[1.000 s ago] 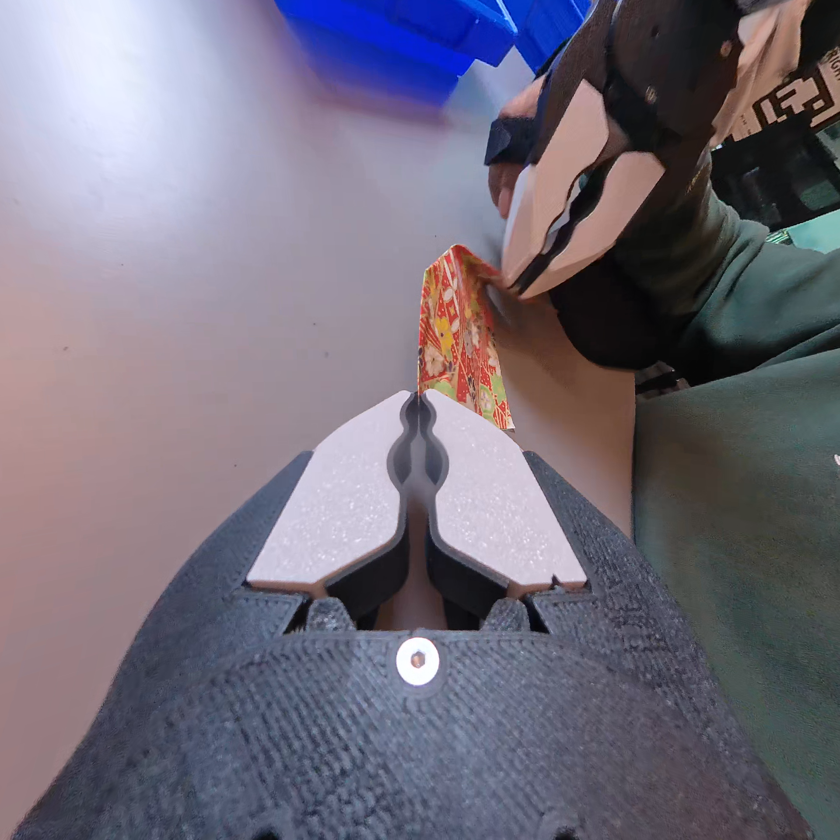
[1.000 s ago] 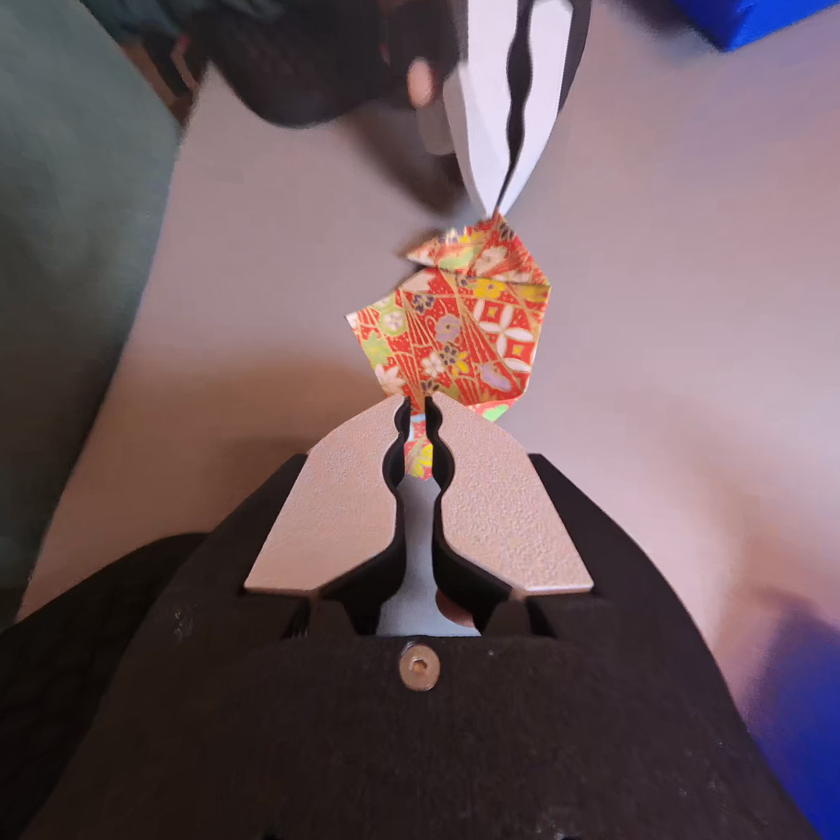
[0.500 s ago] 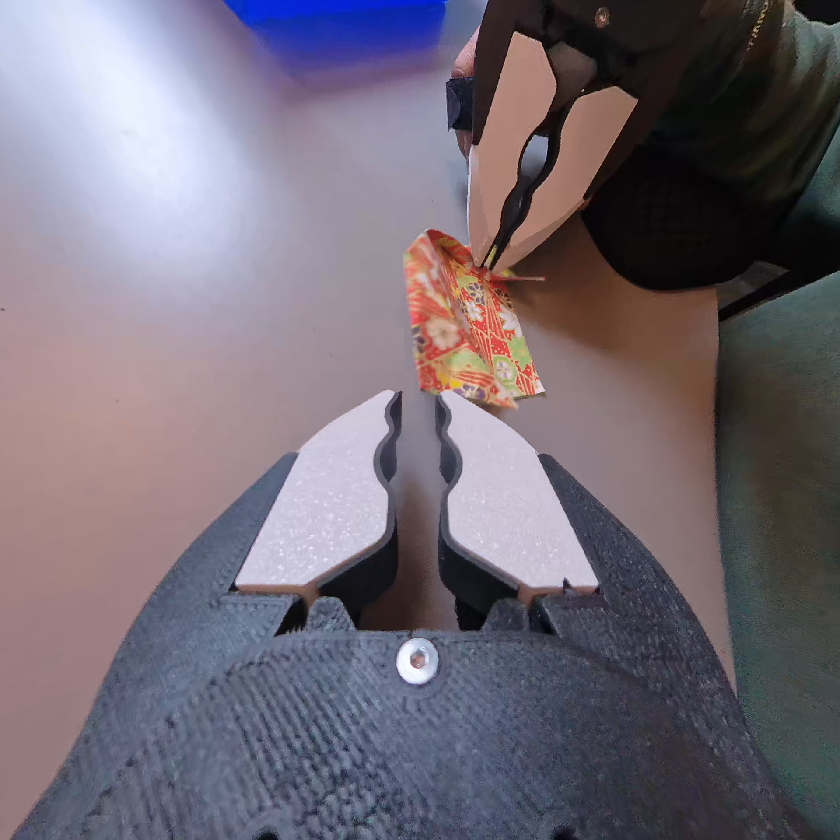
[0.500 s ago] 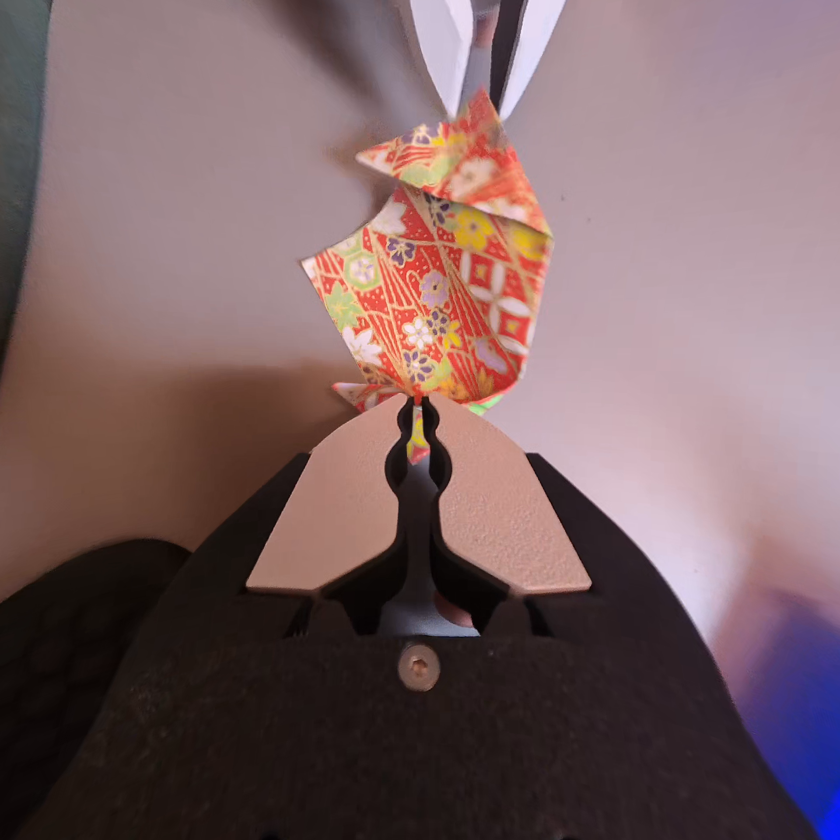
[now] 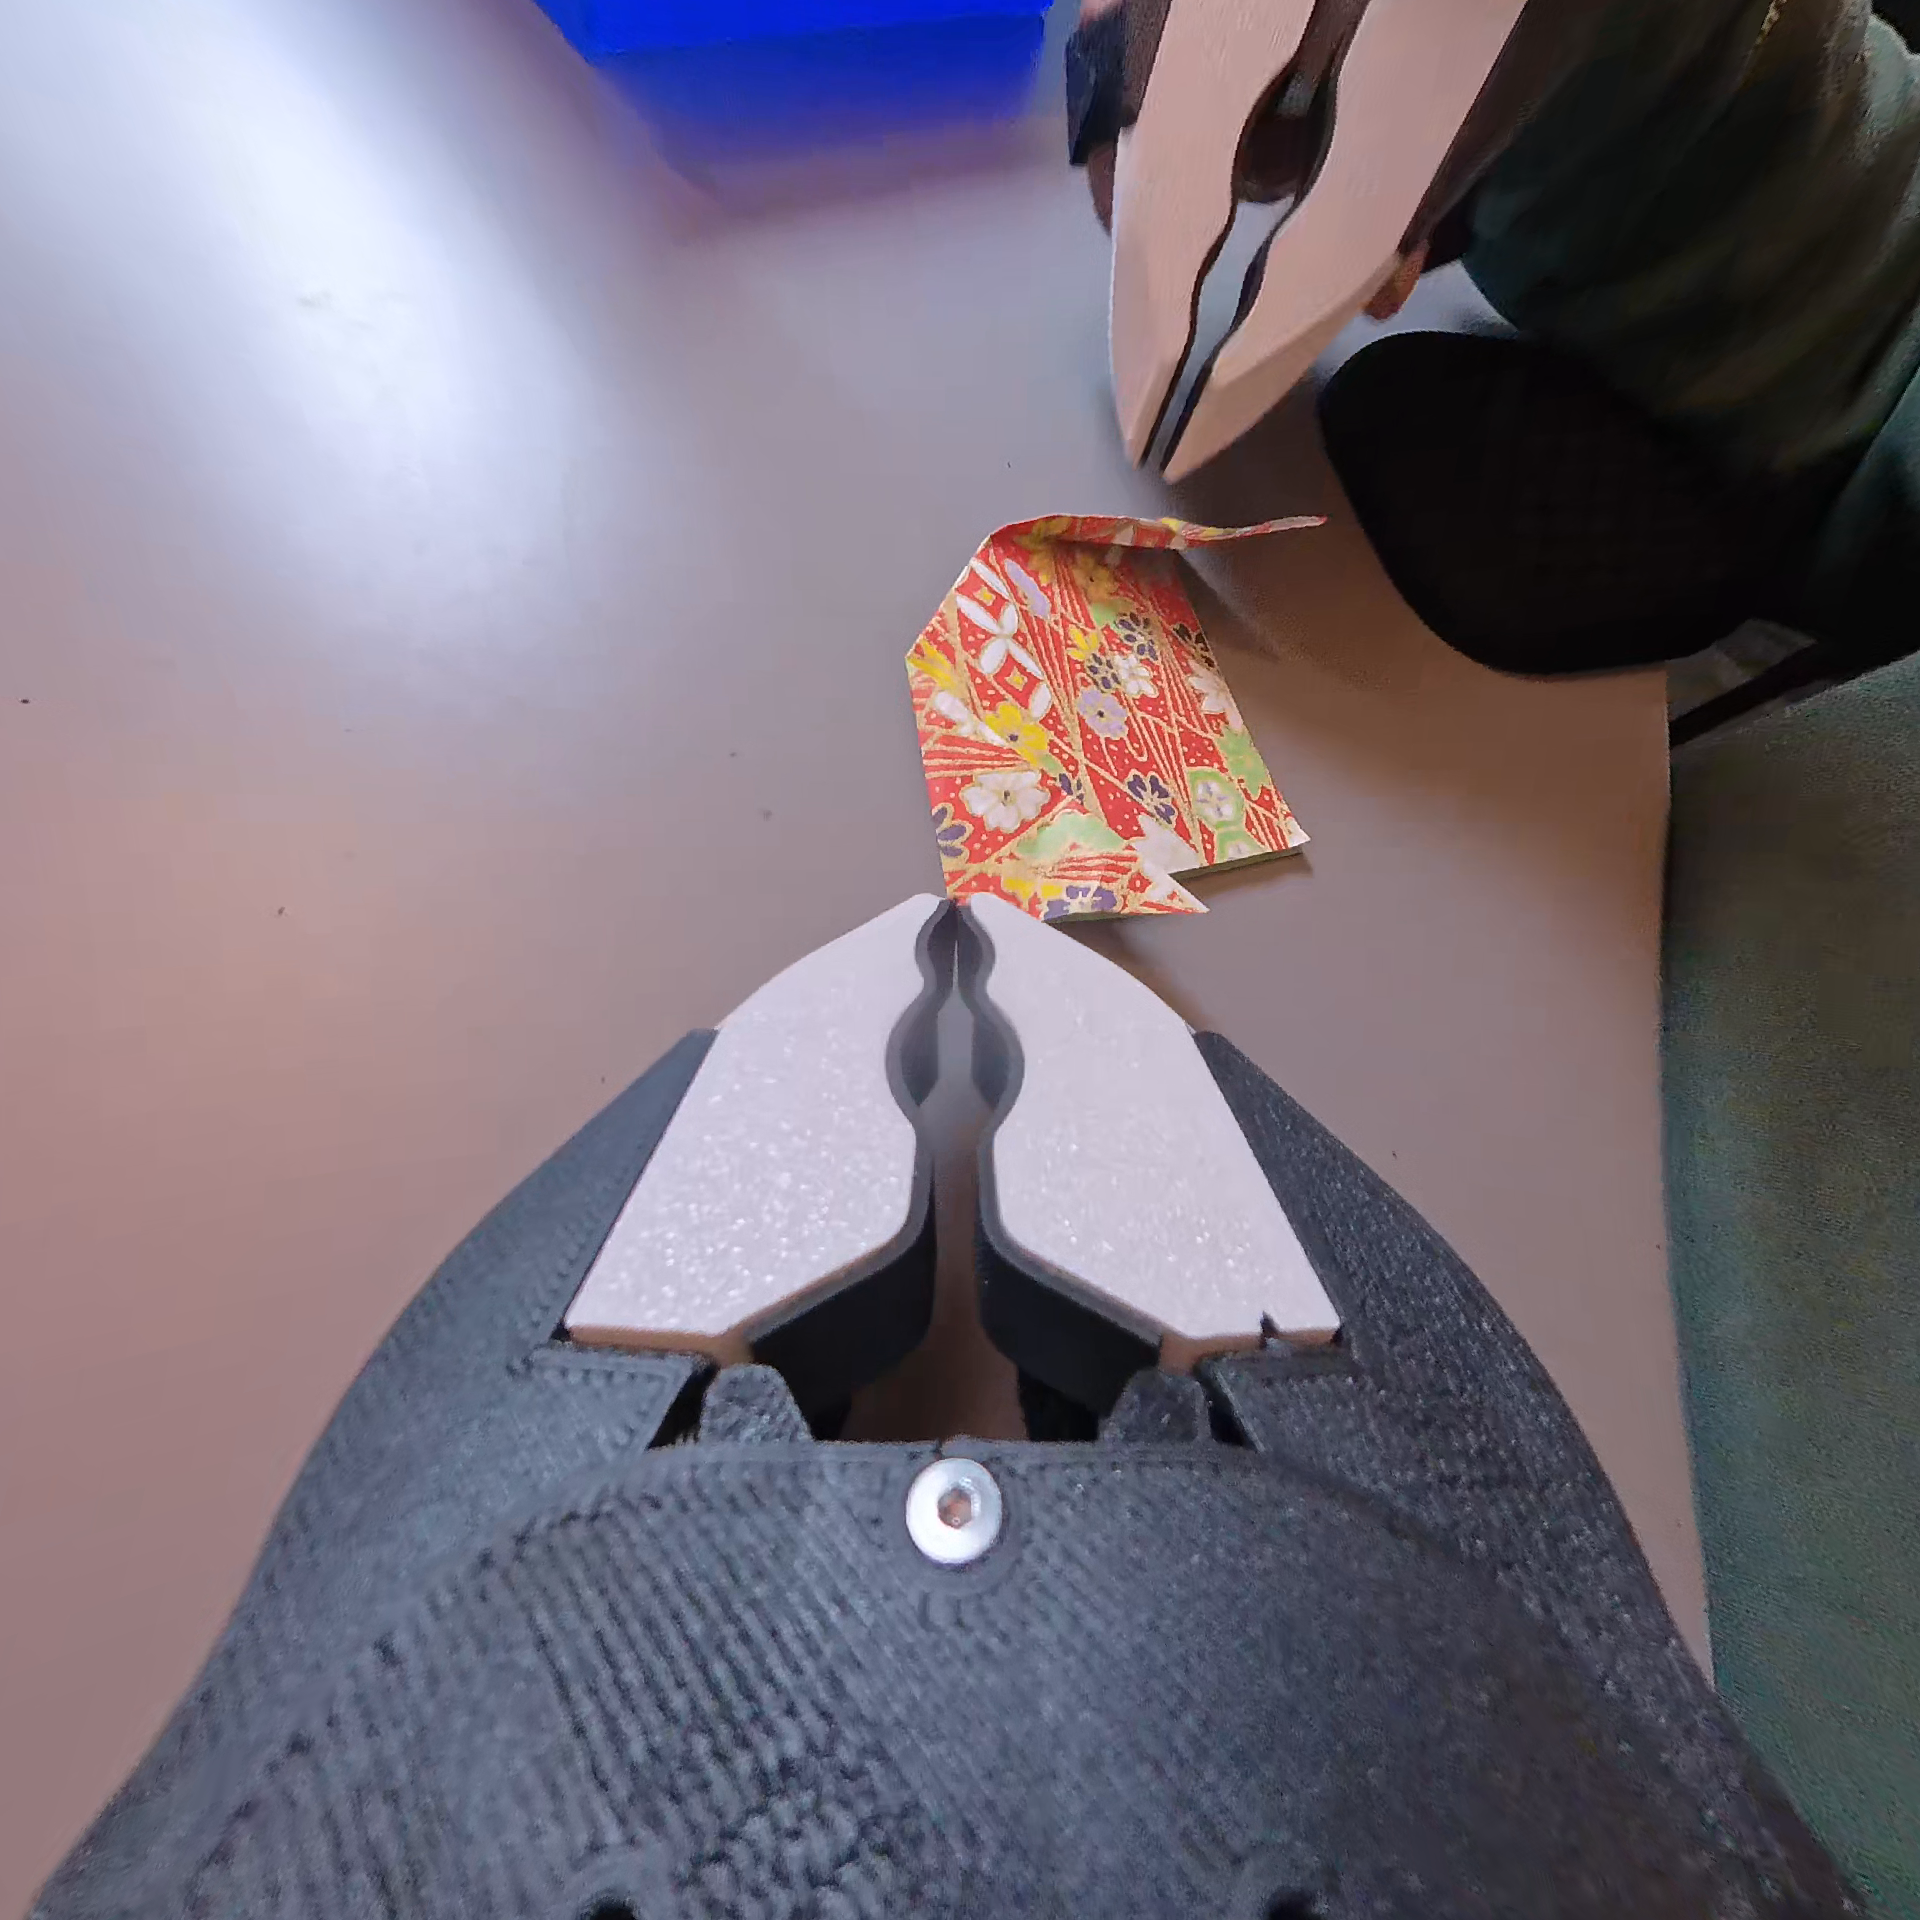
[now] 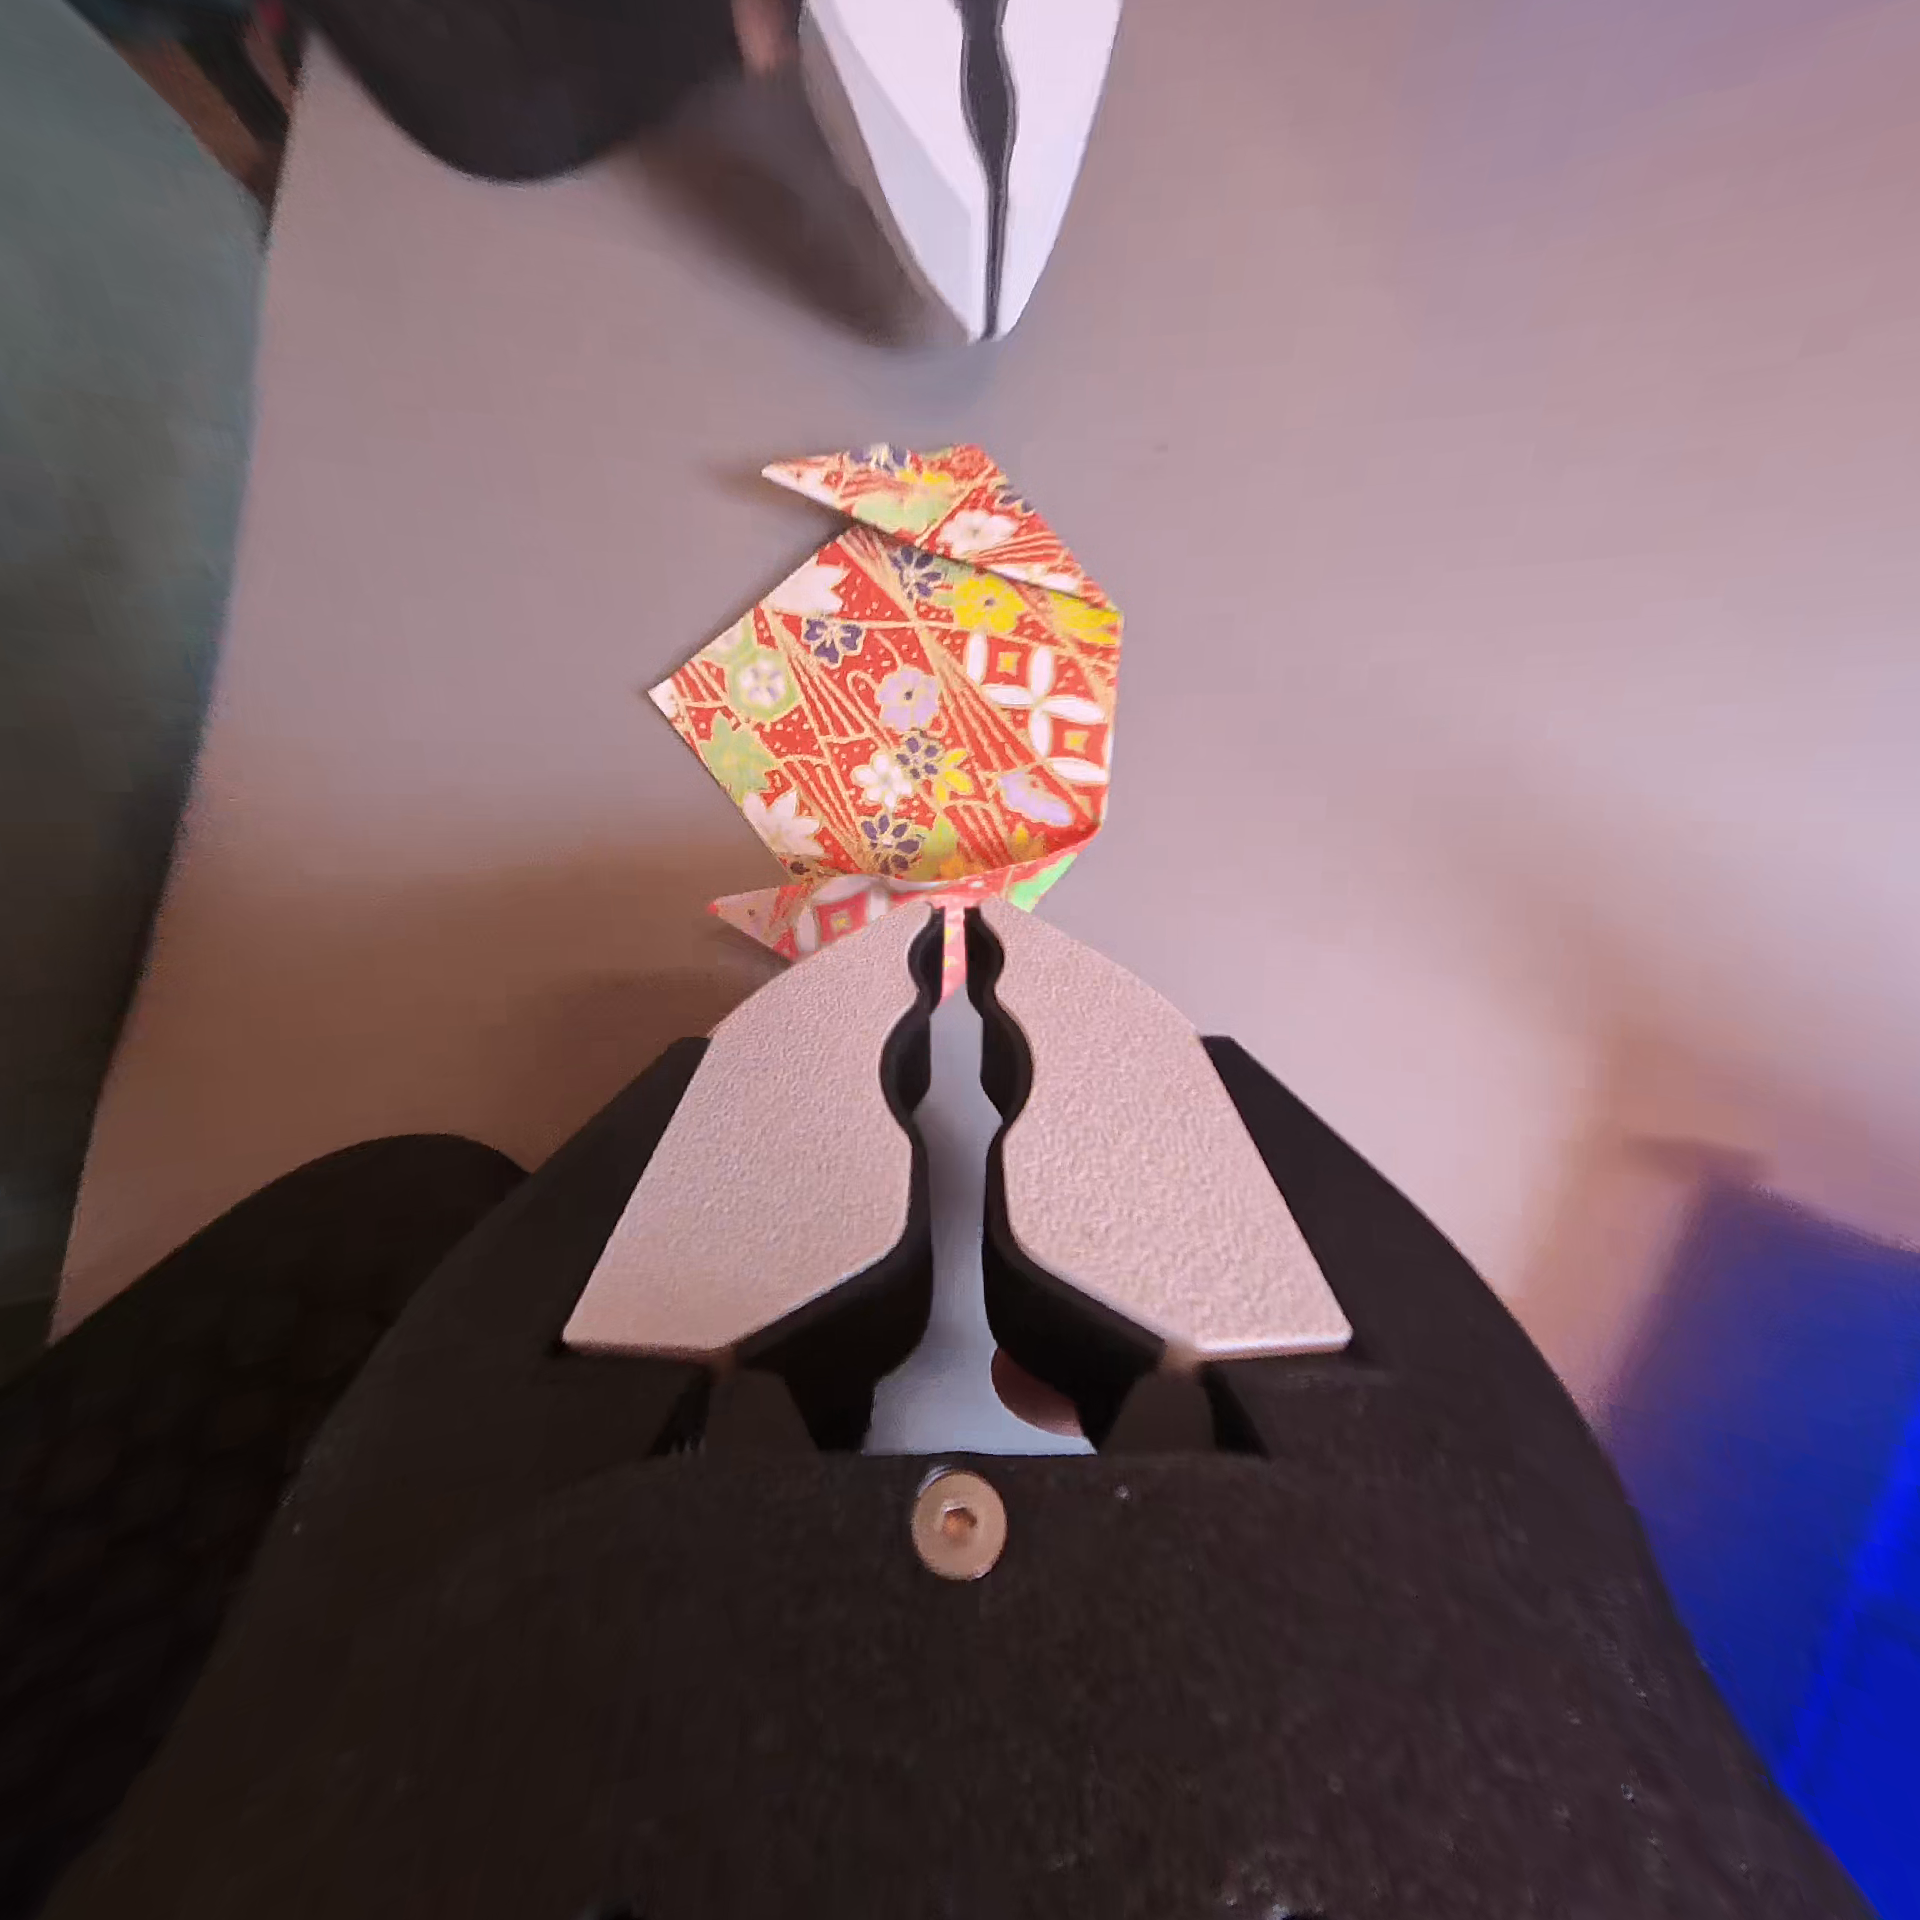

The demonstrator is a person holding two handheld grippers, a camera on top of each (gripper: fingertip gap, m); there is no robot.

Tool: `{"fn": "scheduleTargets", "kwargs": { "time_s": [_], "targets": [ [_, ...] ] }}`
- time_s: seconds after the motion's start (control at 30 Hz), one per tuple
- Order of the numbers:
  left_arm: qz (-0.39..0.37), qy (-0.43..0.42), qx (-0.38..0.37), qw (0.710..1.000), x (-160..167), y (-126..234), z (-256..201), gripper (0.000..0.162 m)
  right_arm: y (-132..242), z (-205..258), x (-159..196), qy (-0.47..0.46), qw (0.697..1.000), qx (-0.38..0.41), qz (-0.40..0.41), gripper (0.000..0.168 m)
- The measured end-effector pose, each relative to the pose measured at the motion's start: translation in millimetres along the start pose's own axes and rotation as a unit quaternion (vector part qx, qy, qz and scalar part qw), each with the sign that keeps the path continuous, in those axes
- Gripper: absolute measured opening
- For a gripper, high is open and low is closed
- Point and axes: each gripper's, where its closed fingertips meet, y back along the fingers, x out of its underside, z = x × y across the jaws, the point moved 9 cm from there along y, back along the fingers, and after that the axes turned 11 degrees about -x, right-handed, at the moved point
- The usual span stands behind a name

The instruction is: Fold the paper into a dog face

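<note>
Closest in, on the left wrist view, the left hand-held gripper (image 5: 956, 912) has its two pale fingers pressed together at the tips with nothing between them. The tips sit just beside the near corner of the paper (image 5: 1091, 727). The paper is a folded piece patterned in red, gold, green and white flowers. It lies on the grey desk (image 5: 416, 727) over toward the right edge, mostly flat, with a narrow flap turned up along its far edge. Just beyond that flap comes the right hand-held gripper (image 5: 1162, 462), pointing down at the desk, fingers drawn in to a thin dark slit. From here its tips look clear of the paper, with a strip of bare desk between. Its own wrist view says otherwise: a sliver of patterned paper shows right in the slit between the fingertips, and a small folded point pokes out to the left below the main body. So I cannot tell whether it is pinching that edge or only sitting over it. In that same view the paper faces the camera as a rounded, many-sided shape with a flap folded over at the top, and the other gripper is blurred beyond it, apart from the paper. Behind the right gripper is a dark green sleeve (image 5: 1714, 208), and farthest back a blue bin (image 5: 831, 73) stands on the desk.
</note>
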Motion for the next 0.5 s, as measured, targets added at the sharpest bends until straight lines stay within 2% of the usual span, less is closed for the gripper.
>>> {"fn": "scheduleTargets", "kwargs": {
  "time_s": [0.17, 0.33, 0.5],
  "targets": [
    [0.011, -0.013, 0.009, 1.000, 1.8, -6.7, -6.6, 0.000, -30.9, 0.4, -6.3, 0.021, 0.998, 0.018, 0.055, 0.004],
    [0.018, -0.031, 0.021, 0.999, 0.8, -10.9, -15.0, 0.000, -38.6, 6.5, -19.8, 0.042, 0.991, 0.057, 0.117, 0.004],
    [0.030, -0.063, 0.017, 0.997, 0.3, -12.0, -20.4, 0.000, -40.6, 4.8, -25.2, 0.021, 0.989, 0.043, 0.143, 0.001]
  ]
}}
